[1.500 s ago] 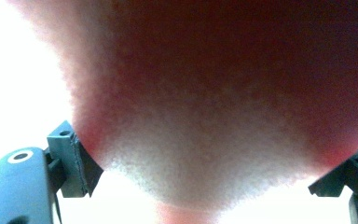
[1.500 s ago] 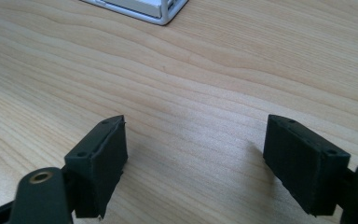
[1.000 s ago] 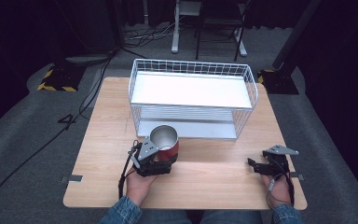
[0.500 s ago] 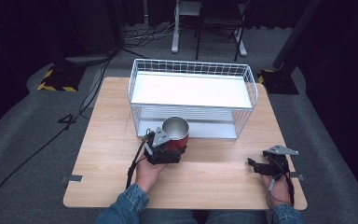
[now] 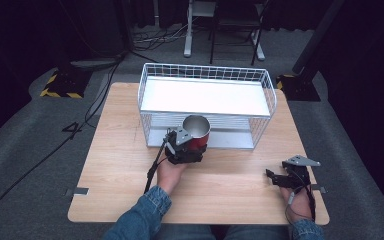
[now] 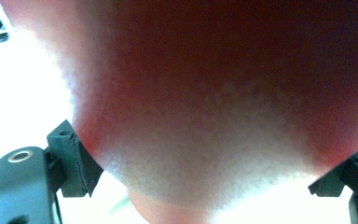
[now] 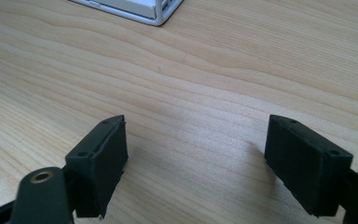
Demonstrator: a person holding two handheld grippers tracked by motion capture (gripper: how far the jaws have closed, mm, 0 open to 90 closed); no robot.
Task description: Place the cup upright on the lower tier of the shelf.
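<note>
My left gripper [image 5: 190,148] is clamped on the red cup [image 5: 197,132], mid-frame in the high view, cup upright with its metal inside facing up. The cup sits right at the front wire wall of the white wire basket [image 5: 152,80]; I can't tell whether it touches the mesh or whether it's lifted off the table. In the left gripper view the cup's red side [image 6: 223,93] takes up most of the frame, blurred, with my two black jaws pressed against it at lower left and lower right.

My right gripper [image 5: 280,178] is at lower right of the high view, low over the wooden table [image 5: 115,150], well apart from the cup and basket. It's released and holds nothing: in the right gripper view the jaws stand wide apart at the bottom of the frame with bare wood grain [image 7: 191,93] between them. A white corner of the basket base [image 7: 156,11] shows at the top centre there.

My left sleeve [image 5: 140,220] is denim, bottom centre-left.
</note>
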